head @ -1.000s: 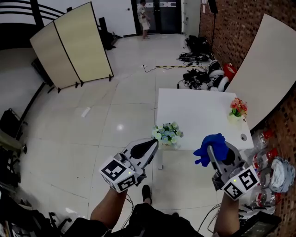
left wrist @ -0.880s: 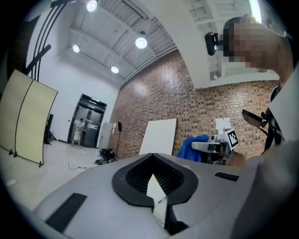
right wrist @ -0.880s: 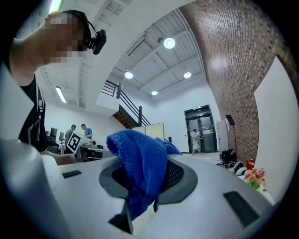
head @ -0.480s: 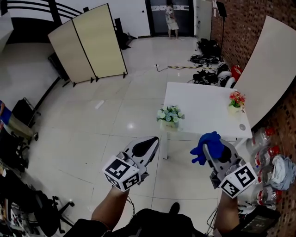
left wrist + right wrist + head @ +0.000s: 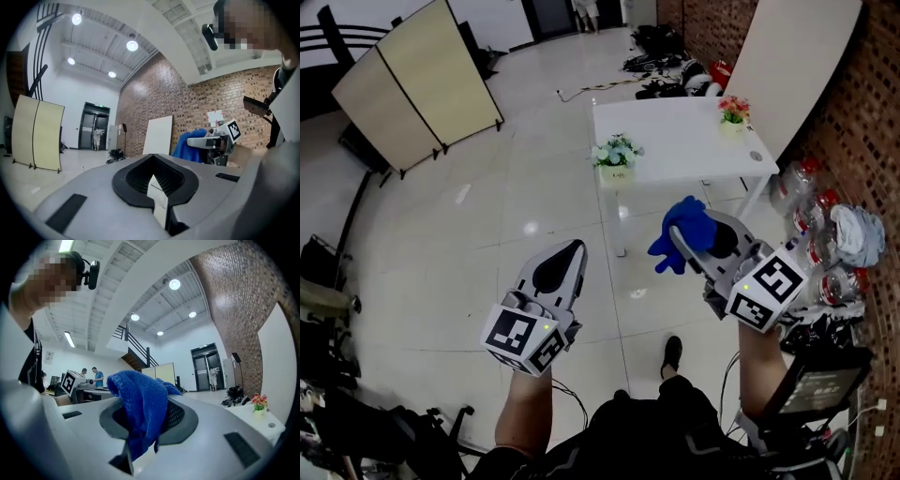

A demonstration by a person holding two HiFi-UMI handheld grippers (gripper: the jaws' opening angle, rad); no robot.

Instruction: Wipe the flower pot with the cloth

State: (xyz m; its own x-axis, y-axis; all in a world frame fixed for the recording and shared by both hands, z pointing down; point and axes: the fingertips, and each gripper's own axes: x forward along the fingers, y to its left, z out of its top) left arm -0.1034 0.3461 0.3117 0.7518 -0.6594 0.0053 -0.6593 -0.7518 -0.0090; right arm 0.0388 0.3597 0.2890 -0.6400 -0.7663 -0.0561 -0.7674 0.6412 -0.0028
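Note:
My right gripper (image 5: pixel 682 236) is shut on a crumpled blue cloth (image 5: pixel 680 232), which bulges out over the jaws (image 5: pixel 140 401). It hangs in the air over the floor, short of the white table (image 5: pixel 684 155). My left gripper (image 5: pixel 570 253) is shut with nothing in it, its jaws pressed together (image 5: pixel 154 185), and is level with the right one. A pot of white and pale blue flowers (image 5: pixel 616 156) stands at the table's near left corner. At the far right of the table is a small pot of red and pink flowers (image 5: pixel 733 110) (image 5: pixel 258 403). Both grippers are well apart from the pots.
A beige folding screen (image 5: pixel 412 84) stands at the left. Cables and bags (image 5: pixel 666 64) lie on the floor behind the table. A large white board (image 5: pixel 787 56) leans on the brick wall. Plastic bottles (image 5: pixel 806 211) lie by the wall at right. Shiny tiled floor lies between me and the table.
The table with its pots now sits higher and smaller in the head view. Both grippers have travelled with the person and kept their pose. The cloth stays in the right gripper.

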